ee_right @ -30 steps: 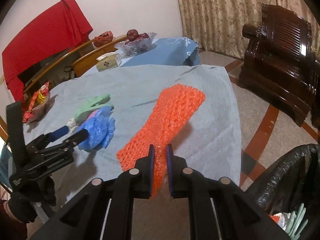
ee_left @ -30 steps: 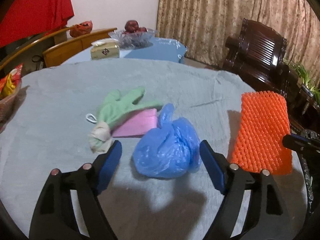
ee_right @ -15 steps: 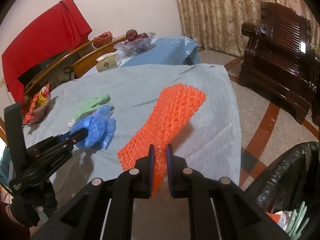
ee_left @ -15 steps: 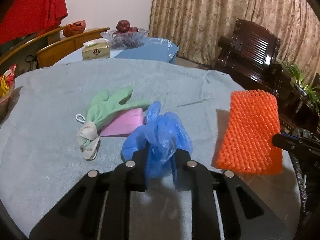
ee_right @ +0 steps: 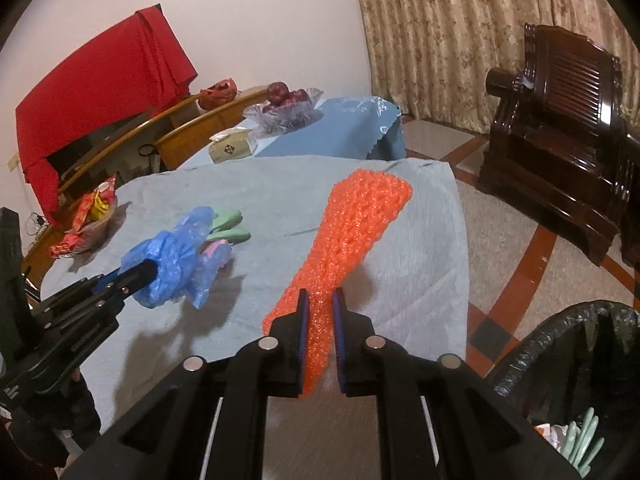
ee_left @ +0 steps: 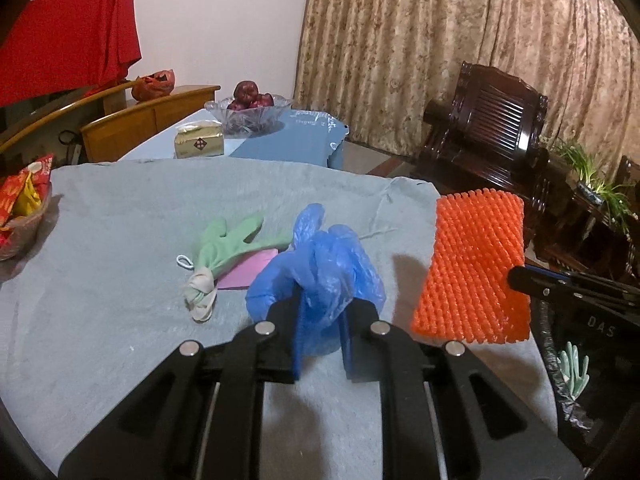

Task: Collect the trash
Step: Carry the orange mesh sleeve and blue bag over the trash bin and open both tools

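My left gripper is shut on a crumpled blue plastic bag, which hangs lifted above the grey table cloth. From the right wrist view the same blue bag sits at the tip of the left gripper. My right gripper is shut on an orange foam net, held up over the table's right edge. That orange net also shows in the left wrist view. A green glove lies on a pink sheet on the cloth.
A black trash bag stands open on the floor at the right, with a green glove inside. A snack basket sits at the table's left edge. Behind are a tissue box, a fruit bowl and a dark wooden armchair.
The left gripper closed on the blue bag and lifted it off the cloth. The right gripper rose a little with the orange net still in it.
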Demonstrator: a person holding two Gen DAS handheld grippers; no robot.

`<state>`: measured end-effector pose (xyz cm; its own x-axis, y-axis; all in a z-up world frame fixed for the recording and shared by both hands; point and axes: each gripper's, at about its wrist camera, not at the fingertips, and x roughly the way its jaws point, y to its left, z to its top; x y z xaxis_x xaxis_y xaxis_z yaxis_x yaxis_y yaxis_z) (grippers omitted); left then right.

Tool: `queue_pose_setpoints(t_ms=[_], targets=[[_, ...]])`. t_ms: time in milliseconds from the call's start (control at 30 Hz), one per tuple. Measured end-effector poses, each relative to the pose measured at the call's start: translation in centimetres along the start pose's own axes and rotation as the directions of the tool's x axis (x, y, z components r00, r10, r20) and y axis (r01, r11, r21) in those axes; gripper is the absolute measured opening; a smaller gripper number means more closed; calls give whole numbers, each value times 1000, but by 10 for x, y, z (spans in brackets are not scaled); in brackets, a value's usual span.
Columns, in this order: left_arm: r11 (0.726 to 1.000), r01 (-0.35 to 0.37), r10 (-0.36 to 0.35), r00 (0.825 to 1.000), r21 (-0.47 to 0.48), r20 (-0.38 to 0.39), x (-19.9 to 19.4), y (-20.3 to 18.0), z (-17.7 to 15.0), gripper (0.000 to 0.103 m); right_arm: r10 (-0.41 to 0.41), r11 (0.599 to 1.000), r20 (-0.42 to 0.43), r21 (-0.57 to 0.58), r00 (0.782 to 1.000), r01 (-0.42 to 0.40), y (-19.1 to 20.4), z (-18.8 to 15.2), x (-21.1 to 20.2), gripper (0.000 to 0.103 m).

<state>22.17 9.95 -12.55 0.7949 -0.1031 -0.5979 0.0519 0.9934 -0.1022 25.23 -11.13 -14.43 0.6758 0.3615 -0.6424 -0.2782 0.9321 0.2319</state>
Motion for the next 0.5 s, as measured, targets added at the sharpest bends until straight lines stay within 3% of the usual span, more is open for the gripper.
queue_pose_setpoints(t_ms=[500], targets=[[998, 48, -49, 998, 32, 43, -51, -40, 2, 13, -49, 999, 63, -20, 997, 50, 1, -6, -64, 12]])
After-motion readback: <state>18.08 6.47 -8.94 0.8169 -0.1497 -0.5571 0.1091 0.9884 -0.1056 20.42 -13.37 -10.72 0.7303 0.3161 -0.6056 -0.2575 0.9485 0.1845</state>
